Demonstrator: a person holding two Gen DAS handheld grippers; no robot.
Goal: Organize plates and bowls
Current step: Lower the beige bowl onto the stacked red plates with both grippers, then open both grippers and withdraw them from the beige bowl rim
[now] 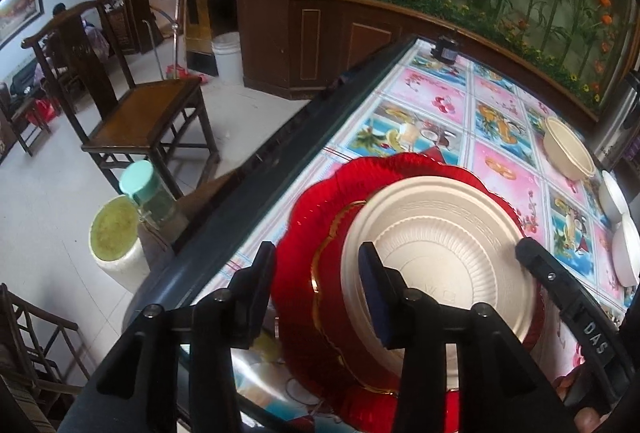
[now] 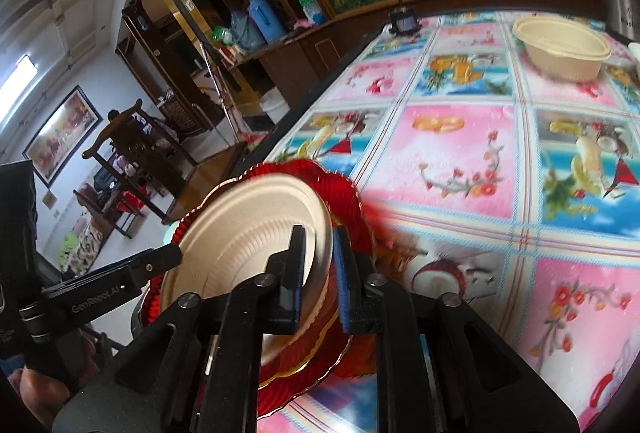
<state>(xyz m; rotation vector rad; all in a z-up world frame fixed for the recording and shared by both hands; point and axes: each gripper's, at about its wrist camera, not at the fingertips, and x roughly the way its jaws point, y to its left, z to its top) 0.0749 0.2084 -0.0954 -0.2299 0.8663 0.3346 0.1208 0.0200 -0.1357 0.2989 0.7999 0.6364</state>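
Stacking is partly done: a cream plate [image 1: 440, 257] sits tilted on a red scalloped plate [image 1: 316, 217] at lower centre of the left wrist view, near the table's dark edge [image 1: 256, 193]. Judging by that, one pairing is nearly settled and the rest is not.

The left gripper [image 1: 316, 273] has its jaws apart; one finger stands over the cream plate's rim, the other outside over the red plate, and neither pad presses on anything, so it holds nothing. The right gripper [image 2: 320, 265] straddles the cream plate's [image 2: 256, 233] edge at lower centre of its own view; the rim is between the fingers with a slight gap showing, so the hold looks loose or just let go, and I cannot tell for certain.

Left to gather: a beige bowl [image 2: 560, 49] in the upper right of the right wrist view, well apart from the stack, and two white dishes [image 1: 620, 225] at the right border of the left wrist view.

Around: a small dark object [image 1: 444, 51] at the far end of the flowered tablecloth [image 2: 460, 161], a wooden chair [image 1: 148, 113] at centre left, a green-capped jar [image 1: 146, 193] beside the table and a white bucket [image 1: 226, 55] further back. Nothing lies between stack and bowl; the stack's nearness to the edge is the likely hazard.
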